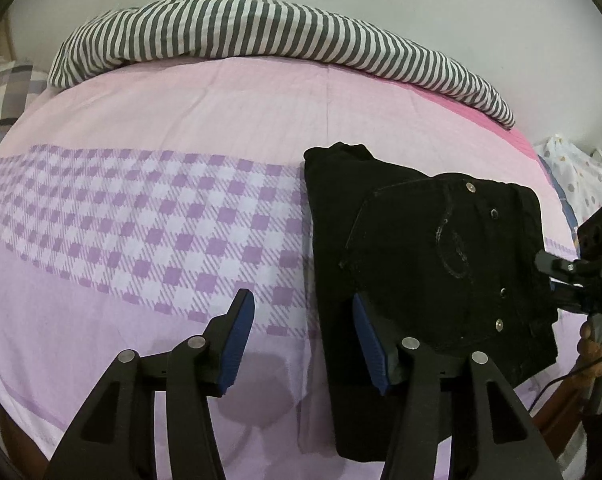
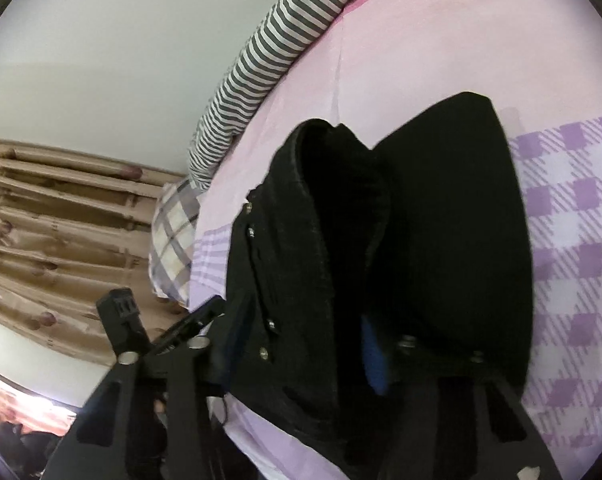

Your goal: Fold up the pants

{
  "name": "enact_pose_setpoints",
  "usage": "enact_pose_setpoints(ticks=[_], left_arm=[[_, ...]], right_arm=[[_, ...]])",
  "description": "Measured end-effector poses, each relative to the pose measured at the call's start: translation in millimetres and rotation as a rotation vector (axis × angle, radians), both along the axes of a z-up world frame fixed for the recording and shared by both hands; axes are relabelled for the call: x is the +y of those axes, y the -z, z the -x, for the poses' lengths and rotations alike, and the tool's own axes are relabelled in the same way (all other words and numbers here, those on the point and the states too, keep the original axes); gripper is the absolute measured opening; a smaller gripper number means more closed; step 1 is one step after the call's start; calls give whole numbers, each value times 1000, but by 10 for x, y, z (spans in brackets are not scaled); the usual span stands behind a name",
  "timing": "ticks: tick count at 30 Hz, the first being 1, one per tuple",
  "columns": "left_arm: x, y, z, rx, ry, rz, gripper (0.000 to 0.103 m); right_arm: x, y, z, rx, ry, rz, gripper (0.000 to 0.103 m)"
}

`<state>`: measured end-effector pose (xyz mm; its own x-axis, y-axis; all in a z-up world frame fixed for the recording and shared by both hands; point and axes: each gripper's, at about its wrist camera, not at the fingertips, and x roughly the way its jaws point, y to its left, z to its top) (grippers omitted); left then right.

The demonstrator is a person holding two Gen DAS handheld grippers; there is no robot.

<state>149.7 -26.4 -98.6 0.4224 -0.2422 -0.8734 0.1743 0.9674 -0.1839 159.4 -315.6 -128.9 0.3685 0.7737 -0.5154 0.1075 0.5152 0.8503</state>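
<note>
While its blue-padded jaws are spread wide, the left gripper (image 1: 303, 344) is held low over the bedsheet (image 1: 141, 208), one pad at the edge of the folded black pants (image 1: 421, 248). The right gripper (image 2: 297, 344) is seen straddling the pants' waistband; its grip cannot be judged. A striped blanket (image 1: 261, 28) lies beyond.

Soft, even indoor light; heavy fisheye bending with dark corners; right wrist view motion-blurred.
</note>
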Motion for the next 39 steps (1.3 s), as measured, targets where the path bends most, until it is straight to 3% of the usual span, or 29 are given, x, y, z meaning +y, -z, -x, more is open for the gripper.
enact_pose_setpoints(ticks=[4, 7, 9, 12, 18, 23, 33, 39], left_arm=[[-11, 25, -33, 4, 1, 2, 52], [19, 24, -30, 9, -12, 16, 53], [39, 15, -26, 10, -21, 18, 53], [65, -28, -11, 0, -27, 21, 53], [52, -150, -5, -27, -18, 39, 53], [-68, -285, -10, -63, 21, 60, 53], [-460, -192, -4, -76, 116, 30, 53], [-577, -41, -27, -42, 140, -3, 53]], right_arm=[[34, 111, -50, 33, 23, 46, 24], [67, 115, -63, 50, 43, 57, 26], [84, 69, -38, 59, 78, 74, 19], [158, -161, 36, 26, 119, 99, 14], [238, -747, 126, -62, 169, 127, 13], [79, -1038, 178, -92, 189, 210, 12], [-305, -592, 363, 57, 290, 254, 12], [-390, -455, 372, 56, 306, 249, 12]])
